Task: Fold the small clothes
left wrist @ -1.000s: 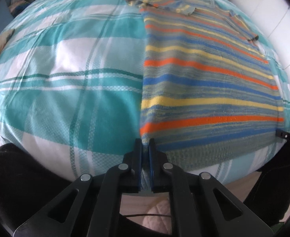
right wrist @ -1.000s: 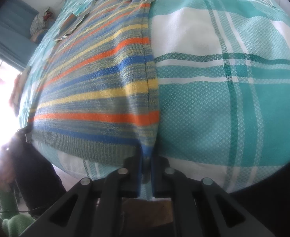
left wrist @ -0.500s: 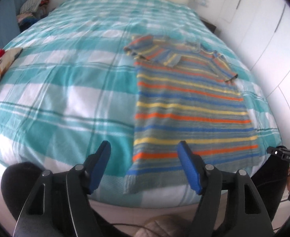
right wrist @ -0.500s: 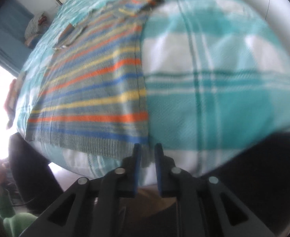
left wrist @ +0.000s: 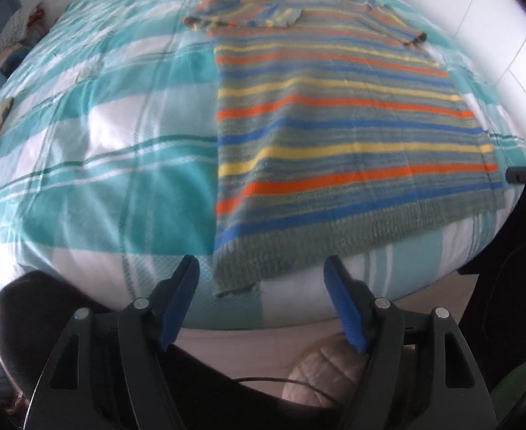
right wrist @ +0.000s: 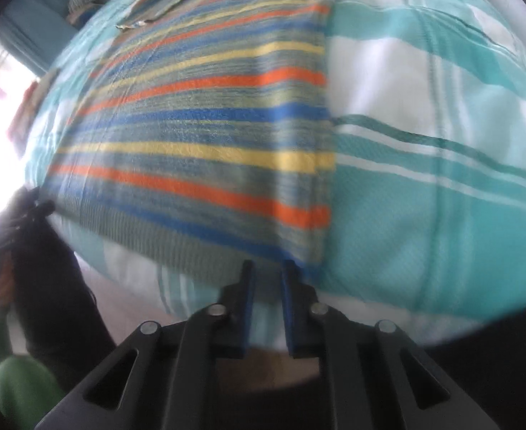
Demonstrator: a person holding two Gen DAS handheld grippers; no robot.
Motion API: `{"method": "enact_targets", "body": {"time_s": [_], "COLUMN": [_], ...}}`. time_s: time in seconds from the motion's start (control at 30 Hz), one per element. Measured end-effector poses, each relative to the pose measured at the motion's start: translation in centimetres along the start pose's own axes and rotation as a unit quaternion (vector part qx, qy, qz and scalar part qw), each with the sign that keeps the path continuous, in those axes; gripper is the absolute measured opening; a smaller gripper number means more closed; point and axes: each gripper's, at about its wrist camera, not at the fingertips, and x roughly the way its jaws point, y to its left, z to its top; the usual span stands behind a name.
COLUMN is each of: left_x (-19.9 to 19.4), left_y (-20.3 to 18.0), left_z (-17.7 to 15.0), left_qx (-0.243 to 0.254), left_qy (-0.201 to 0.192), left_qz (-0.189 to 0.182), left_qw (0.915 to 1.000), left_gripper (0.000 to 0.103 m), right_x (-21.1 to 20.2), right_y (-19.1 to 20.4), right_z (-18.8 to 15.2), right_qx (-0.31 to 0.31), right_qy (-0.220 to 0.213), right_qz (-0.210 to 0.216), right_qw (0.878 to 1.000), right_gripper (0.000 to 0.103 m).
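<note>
My left gripper [left wrist: 261, 288] is spread wide with nothing between its blue pads [left wrist: 178, 299], and the near-left hem corner of the striped sweater [left wrist: 334, 143] lies just ahead of the gap, flat on the teal plaid bedspread [left wrist: 101, 143]. My right gripper [right wrist: 265, 283] has its fingers drawn close with a narrow slit between them; the sweater's [right wrist: 209, 136] hem near the opposite corner sits right at the fingertips, though blur keeps me from telling whether I am pinching the cloth on the bedspread [right wrist: 424, 179].
</note>
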Motion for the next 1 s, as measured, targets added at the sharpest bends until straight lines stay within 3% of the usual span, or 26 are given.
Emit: {"method": "enact_targets", "body": {"time_s": [0.03,0.1,0.13,0.17,0.23,0.3,0.37,0.5,0.53,0.6,0.63,0.73,0.87,1.0], "left_x": [-0.8,-2.6,-3.3,-3.5,-3.0,-2.0,-1.0,0.2,0.6,1.4,1.6,1.8,1.9,2.4], "left_y": [0.1,0.3,0.3,0.3,-0.1,-0.7,-1.1,-0.9,-0.4,0.6,1.1,2.3,2.1,0.1], "left_z": [0.5,2.2,3.2,3.8,5.2,5.8,5.8,4.3,3.9,3.1,2.8,2.1,2.2,3.5], "left_qx": [-0.007,-0.028,-0.040,-0.050,-0.069,-0.082,-0.085,-0.090,-0.095,-0.109,-0.117,-0.135,-0.138,-0.128], "left_qy": [-0.017,-0.062,-0.088,-0.107,-0.124,-0.118,-0.105,-0.079,-0.069,-0.051,-0.045,-0.037,-0.038,-0.037], "left_qz": [-0.003,-0.019,-0.030,-0.034,-0.032,-0.036,-0.042,-0.028,-0.021,-0.008,-0.005,0.000,0.002,-0.016], "left_qw": [0.9998,0.9975,0.9949,0.9924,0.9894,0.9890,0.9899,0.9924,0.9928,0.9927,0.9921,0.9902,0.9897,0.9910], "left_gripper": [0.075,0.080,0.086,0.088,0.088,0.088,0.088,0.088,0.088,0.088,0.088,0.088,0.088,0.088], "right_x": [-1.8,-5.3,-6.5,-7.5,-7.7,-5.7,-2.2,5.9,7.7,8.5,7.9,3.3,-3.9,-4.5], "right_y": [0.1,0.6,0.9,1.1,1.9,2.9,3.6,3.1,2.4,0.2,-1.0,-6.5,-18.5,-26.9], "right_z": [1.1,4.2,6.0,8.1,12.7,17.4,21.2,25.8,26.5,27.3,27.5,26.6,21.4,16.2], "right_qx": [-0.020,-0.069,-0.090,-0.111,-0.155,-0.200,-0.241,-0.240,-0.223,-0.172,-0.140,-0.042,0.127,0.230], "right_qy": [-0.021,-0.080,-0.115,-0.156,-0.209,-0.212,-0.189,-0.125,-0.114,-0.125,-0.140,-0.200,-0.281,-0.284], "right_qz": [-0.020,-0.073,-0.095,-0.119,-0.147,-0.145,-0.129,-0.115,-0.112,-0.095,-0.090,-0.045,-0.040,-0.058], "right_qw": [0.999,0.992,0.985,0.974,0.954,0.946,0.943,0.956,0.962,0.972,0.976,0.978,0.951,0.929], "right_gripper": [0.018,0.049,0.079,0.090,0.090,0.087,0.073,0.062,0.055,0.029,0.003,0.004,0.004,0.004]}}
